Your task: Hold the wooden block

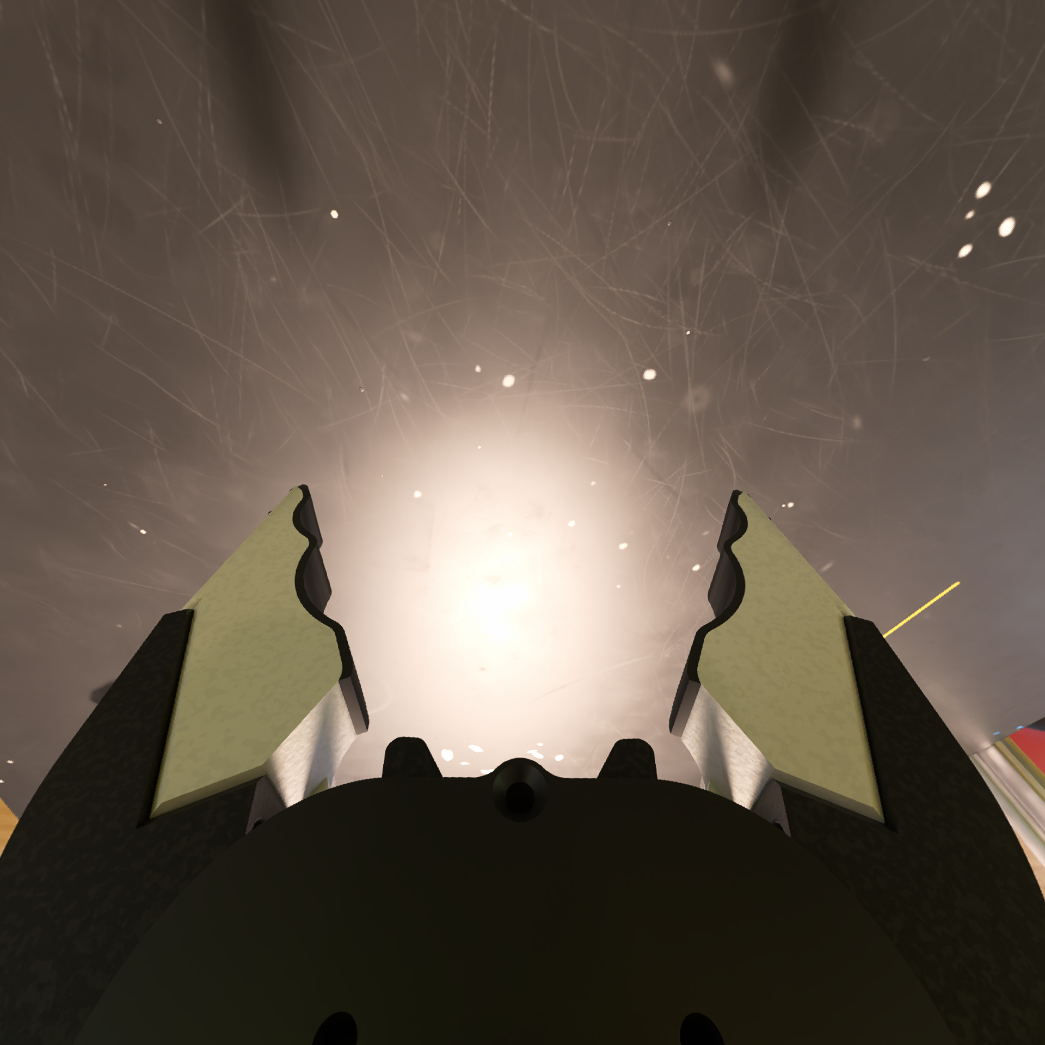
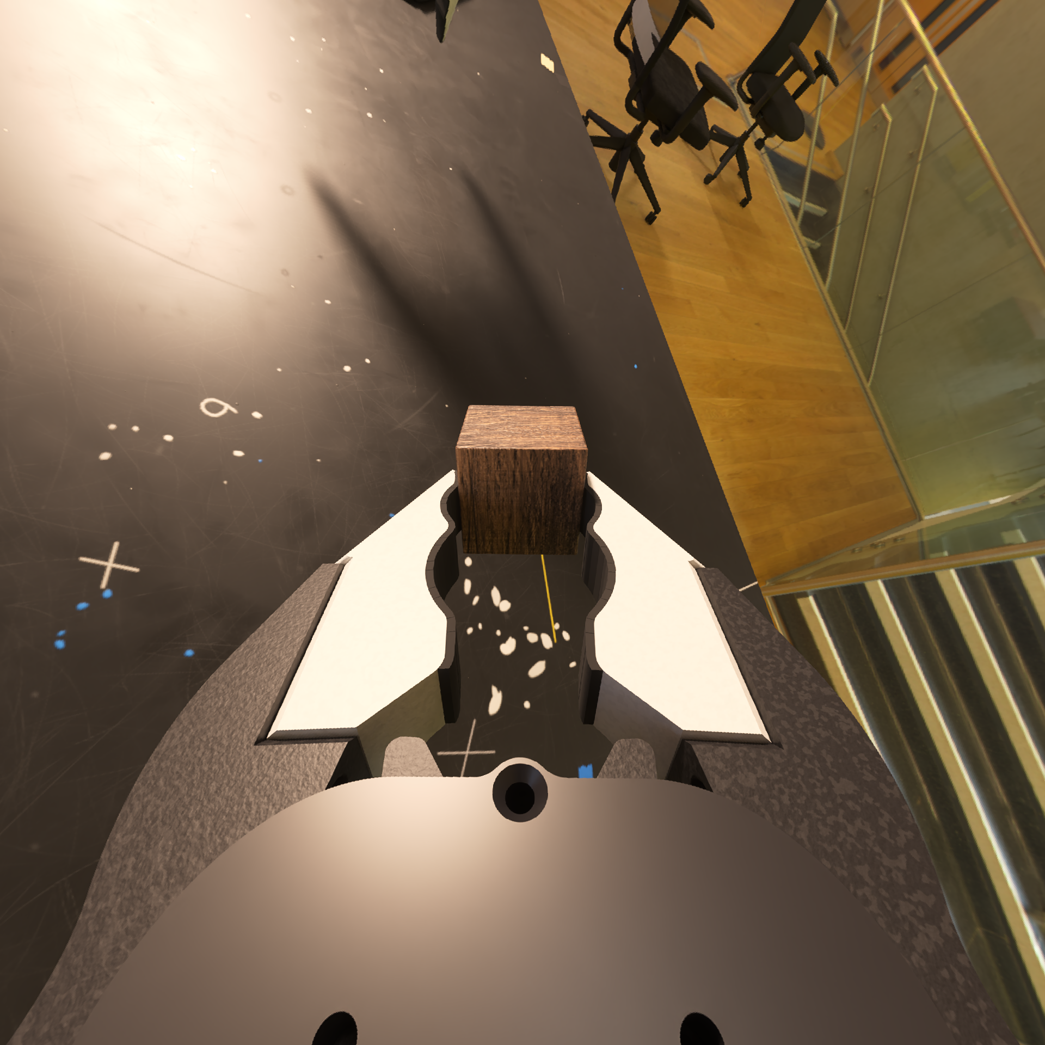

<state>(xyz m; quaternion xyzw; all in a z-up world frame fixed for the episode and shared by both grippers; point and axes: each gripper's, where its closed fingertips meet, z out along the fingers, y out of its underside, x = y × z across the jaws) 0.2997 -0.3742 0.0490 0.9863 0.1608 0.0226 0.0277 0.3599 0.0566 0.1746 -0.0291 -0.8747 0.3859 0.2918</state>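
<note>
Dark tabletop [image 2: 237, 271], matte and finely scratched all over, with a bright patch of reflected light. White paint flecks [image 2: 509, 639], two chalk-like white crosses [image 2: 108, 564] and scattered blue specks [image 2: 82, 605] mark its surface; a thin yellow line [image 2: 547, 596] runs across it. Its straight right edge borders a wooden floor [image 2: 752, 362] below. In the left wrist view, the same scratched top [image 1: 509, 254] fills the frame, glare at centre.

Wooden block [image 2: 521, 480] between right hand-held gripper [image 2: 521, 497] fingertips, above table [image 2: 226, 283]
</note>
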